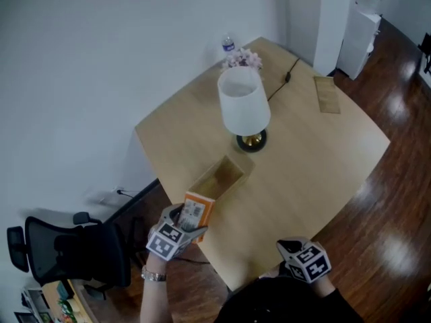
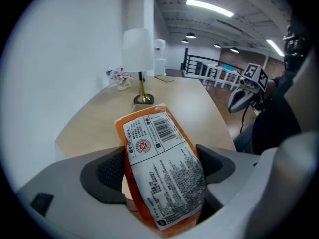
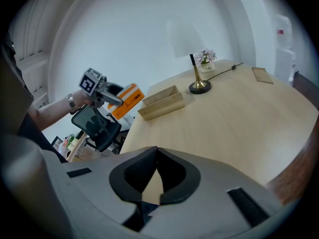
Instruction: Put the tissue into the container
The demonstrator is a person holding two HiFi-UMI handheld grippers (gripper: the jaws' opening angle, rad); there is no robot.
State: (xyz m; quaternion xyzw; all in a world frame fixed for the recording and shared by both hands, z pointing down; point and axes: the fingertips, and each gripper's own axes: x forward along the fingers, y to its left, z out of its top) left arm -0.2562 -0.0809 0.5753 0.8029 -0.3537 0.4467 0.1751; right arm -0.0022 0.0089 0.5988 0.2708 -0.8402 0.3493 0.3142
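Note:
An orange tissue pack [image 1: 196, 212] with a white printed label sits between the jaws of my left gripper [image 1: 180, 229], which is shut on it. In the left gripper view the tissue pack [image 2: 162, 163] fills the gap and both pads [image 2: 107, 176] press its sides. The pack hangs just off the table's near left corner, a little short of the open wooden container [image 1: 217, 178]. That container [image 3: 160, 103] lies empty near the table's left edge. My right gripper [image 1: 303, 258] hovers at the table's near edge, its jaws shut with nothing in them [image 3: 157, 168].
A white-shaded lamp [image 1: 244, 103] on a brass base stands just beyond the container, its cord running to the far edge. Flowers [image 1: 242, 58] and a water bottle [image 1: 228, 44] sit at the far corner, a flat wooden piece [image 1: 327, 94] at the right. An office chair [image 1: 74, 247] stands left of the table.

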